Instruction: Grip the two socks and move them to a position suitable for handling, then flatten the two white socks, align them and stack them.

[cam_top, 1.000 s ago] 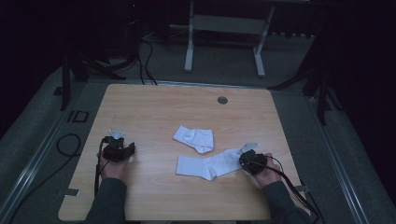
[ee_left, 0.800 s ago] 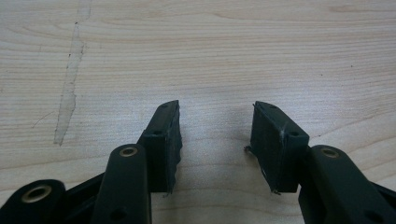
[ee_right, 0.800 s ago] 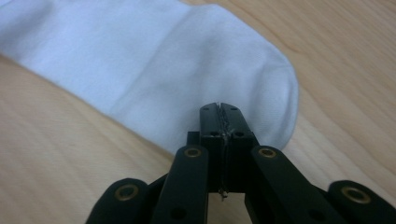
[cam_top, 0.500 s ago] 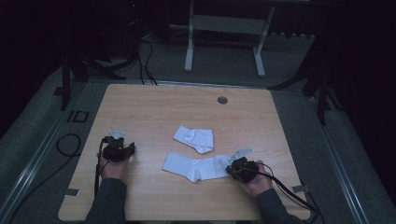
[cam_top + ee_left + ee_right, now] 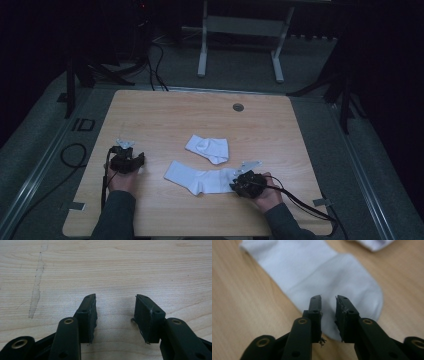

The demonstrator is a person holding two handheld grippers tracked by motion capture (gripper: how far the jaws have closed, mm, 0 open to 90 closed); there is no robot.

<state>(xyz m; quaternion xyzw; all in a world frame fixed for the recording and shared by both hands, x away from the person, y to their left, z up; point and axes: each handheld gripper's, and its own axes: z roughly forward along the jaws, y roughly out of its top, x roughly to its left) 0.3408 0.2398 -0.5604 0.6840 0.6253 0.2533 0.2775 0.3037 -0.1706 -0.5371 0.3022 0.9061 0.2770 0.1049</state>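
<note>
Two white socks lie on the wooden desk. The long sock is spread flat near the front edge, its toe end pointing toward the person's right hand. The folded sock sits just behind it, apart from it, closer to the desk's middle.

The right hand-held gripper is at the toe end of the long sock, low over the desk. In the right gripper view its jaws have just been opening and now stand a little apart, with a narrow gap between the pads; the toe of the long sock lies beneath and ahead of them, and the pads do not press on the cloth.

The left hand-held gripper rests at the left side of the desk, well apart from both socks. In the left gripper view its jaws are spread about halfway, with only bare wood between them and nothing held
</note>
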